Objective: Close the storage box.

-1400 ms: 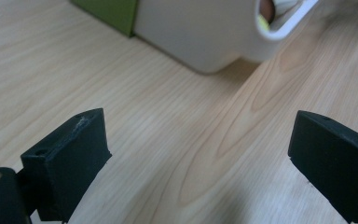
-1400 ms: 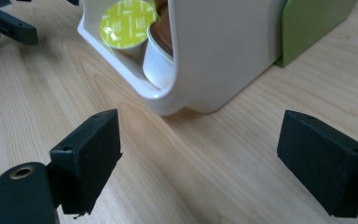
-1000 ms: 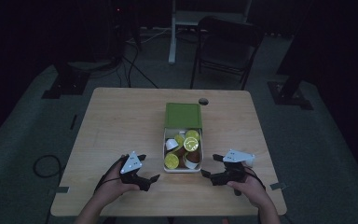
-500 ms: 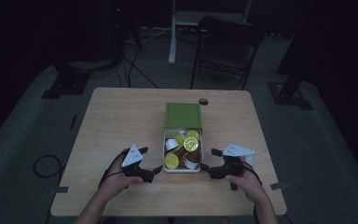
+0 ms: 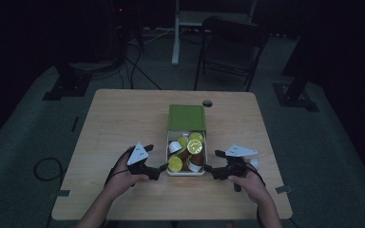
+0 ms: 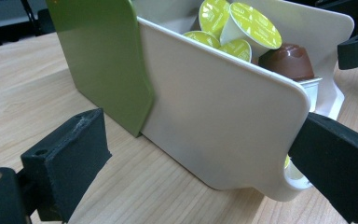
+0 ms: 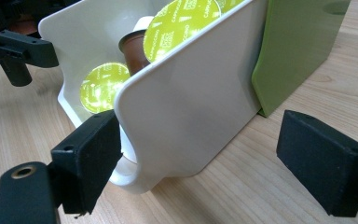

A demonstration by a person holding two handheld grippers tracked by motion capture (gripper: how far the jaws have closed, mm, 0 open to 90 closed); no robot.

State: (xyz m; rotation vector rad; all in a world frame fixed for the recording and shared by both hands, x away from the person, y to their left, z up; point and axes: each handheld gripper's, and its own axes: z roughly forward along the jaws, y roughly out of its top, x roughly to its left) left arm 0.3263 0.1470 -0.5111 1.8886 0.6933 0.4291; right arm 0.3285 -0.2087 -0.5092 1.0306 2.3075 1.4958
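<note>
High view: a white tray (image 5: 186, 172) slid partly out of a green sleeve (image 5: 186, 117) sits at the middle of the table (image 5: 114, 118), its open end toward the person. Pods (image 5: 195, 146) with yellow-green lids and brown ones fill it. The left gripper (image 5: 160, 167) lies just beside the tray's left near corner, the right gripper (image 5: 209, 168) just beside its right near corner.

Left gripper view: the jaws stand wide apart, holding nothing. The tray's white side wall (image 6: 223, 121) lies between them; one jaw sits at the tray's near corner, whether touching I cannot tell. The sleeve (image 6: 102, 60) is farther along.

Right gripper view: jaws wide apart, empty, flanking the tray's other wall (image 7: 191, 112). Pods (image 7: 182, 23) show above it.
</note>
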